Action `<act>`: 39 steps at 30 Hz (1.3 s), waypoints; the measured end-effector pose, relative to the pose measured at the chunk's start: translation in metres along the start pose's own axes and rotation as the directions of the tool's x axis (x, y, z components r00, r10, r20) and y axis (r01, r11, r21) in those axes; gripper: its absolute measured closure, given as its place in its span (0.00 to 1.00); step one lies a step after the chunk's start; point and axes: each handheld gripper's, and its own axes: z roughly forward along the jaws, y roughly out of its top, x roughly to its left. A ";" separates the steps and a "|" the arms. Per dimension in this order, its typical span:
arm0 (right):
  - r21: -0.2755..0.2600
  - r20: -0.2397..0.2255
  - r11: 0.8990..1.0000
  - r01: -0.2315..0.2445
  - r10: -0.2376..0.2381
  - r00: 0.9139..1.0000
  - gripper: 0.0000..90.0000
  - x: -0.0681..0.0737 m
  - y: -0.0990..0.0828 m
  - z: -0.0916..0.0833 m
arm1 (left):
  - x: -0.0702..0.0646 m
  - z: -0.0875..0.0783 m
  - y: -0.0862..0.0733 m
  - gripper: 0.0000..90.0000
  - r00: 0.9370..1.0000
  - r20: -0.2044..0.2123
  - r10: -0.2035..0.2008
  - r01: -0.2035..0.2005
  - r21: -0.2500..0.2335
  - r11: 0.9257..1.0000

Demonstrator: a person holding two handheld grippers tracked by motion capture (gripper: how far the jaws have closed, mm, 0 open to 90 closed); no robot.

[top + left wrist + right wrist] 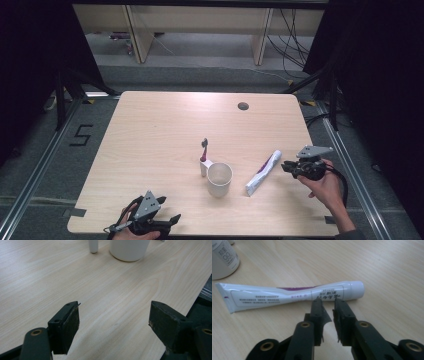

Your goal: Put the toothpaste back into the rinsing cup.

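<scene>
1. Right gripper: black two-jaw unit with a grey three-cornered plate on top, held in the person's right hand near the table's right edge. It points left toward the tube.
2. Right gripper view: the jaws are drawn in to a narrow slit with nothing between them. The tips sit just short of the tube, near its cap end. Can't tell if they touch it; looks like a hair apart.
3. White squeezable toothpaste tube with a purple stripe and printed label: lies flat on the table, diagonal in the high view, with the cap end far-right by the right gripper and the crimped flat end near-left toward the cup. In the right gripper view it lies crosswise in front of the jaws, cap to the right.
4. White round ceramic cup: upright near table centre, just left of the tube's crimped end and apart from it. Its base shows at the top of the left gripper view.
5. Toothbrush with a pink and white handle and dark head: just behind and left of the cup. Can't tell whether it touches the cup.
6. Left gripper: same build, in the person's left hand at the near edge of the table, left of centre. Left gripper view: jaws spread wide and empty, with bare wood between them, pointing toward the cup, well short of it.
7. Light wood-grain table with rounded corners: it has a dark round cable hole near the far edge.
</scene>
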 end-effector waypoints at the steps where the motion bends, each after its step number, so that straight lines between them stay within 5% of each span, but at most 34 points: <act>1: 0.001 -0.001 1.000 -0.005 0.005 1.000 0.92 0.000 0.002 0.002 | 0.000 0.000 0.000 0.27 1.000 0.000 0.000 0.000 0.000 1.000; 6: 0.008 0.008 1.000 0.003 -0.003 1.000 0.98 -0.005 0.015 0.011 | 0.000 -0.001 0.000 0.27 1.000 0.004 0.012 -0.012 0.017 1.000; 9: -0.001 0.018 0.999 0.047 -0.047 0.999 0.99 -0.011 0.023 0.018 | 0.001 0.000 0.000 0.27 1.000 0.004 0.009 -0.009 0.009 1.000; 17: -0.011 0.033 0.999 0.031 -0.031 0.999 1.00 -0.018 0.037 0.037 | 0.000 0.000 0.000 0.27 1.000 0.003 0.016 -0.016 0.012 1.000; 18: 0.019 0.024 0.999 0.027 -0.028 0.999 1.00 -0.019 0.039 0.036 | 0.000 0.000 0.000 0.27 1.000 -0.001 0.016 -0.016 0.013 1.000; 19: -0.010 0.034 1.000 0.018 -0.017 0.999 1.00 -0.018 0.038 0.041 | 0.000 0.001 0.000 0.27 1.000 0.001 0.006 -0.006 0.003 1.000; 21: 0.028 0.026 0.999 0.034 -0.035 0.999 1.00 -0.022 0.041 0.042 | 0.000 0.002 0.000 0.27 1.000 0.003 0.007 -0.007 -0.001 1.000; 22: 0.000 0.032 0.999 0.039 -0.039 0.999 1.00 -0.023 0.040 0.045 | 0.000 0.000 0.000 0.27 1.000 0.004 0.023 -0.023 0.019 1.000; 24: 0.029 0.028 1.000 0.001 -0.002 1.000 1.00 -0.022 0.042 0.047 | 0.000 0.001 0.000 0.27 1.000 0.007 0.020 -0.020 0.014 1.000; 26: 0.027 0.027 0.999 0.031 -0.032 0.999 1.00 -0.026 0.043 0.050 | -0.001 0.002 0.000 0.27 1.000 0.004 0.001 -0.001 0.004 1.000; 27: 0.041 0.023 0.999 0.007 -0.008 1.000 1.00 -0.024 0.043 0.051 | 0.000 0.001 0.000 0.27 1.000 0.001 0.018 -0.018 0.019 1.000; 28: 0.013 0.034 0.999 0.047 -0.048 0.998 1.00 -0.027 0.043 0.054 | 0.000 0.001 0.000 0.27 1.000 0.001 0.021 -0.021 0.025 0.999; 31: 0.048 0.021 0.998 0.033 -0.034 0.999 1.00 -0.027 0.045 0.056 | -0.001 0.002 0.000 0.27 1.000 0.005 0.004 -0.004 -0.002 1.000; 37: 0.026 0.029 0.998 0.053 -0.054 0.998 1.00 -0.028 0.047 0.064 | 0.000 0.001 0.000 0.27 1.000 0.003 0.024 -0.024 0.018 1.000; 39: 0.060 0.016 0.998 0.027 -0.028 0.999 1.00 -0.025 0.047 0.064 | -0.001 0.001 -0.001 0.27 1.000 -0.003 0.025 -0.025 0.019 1.000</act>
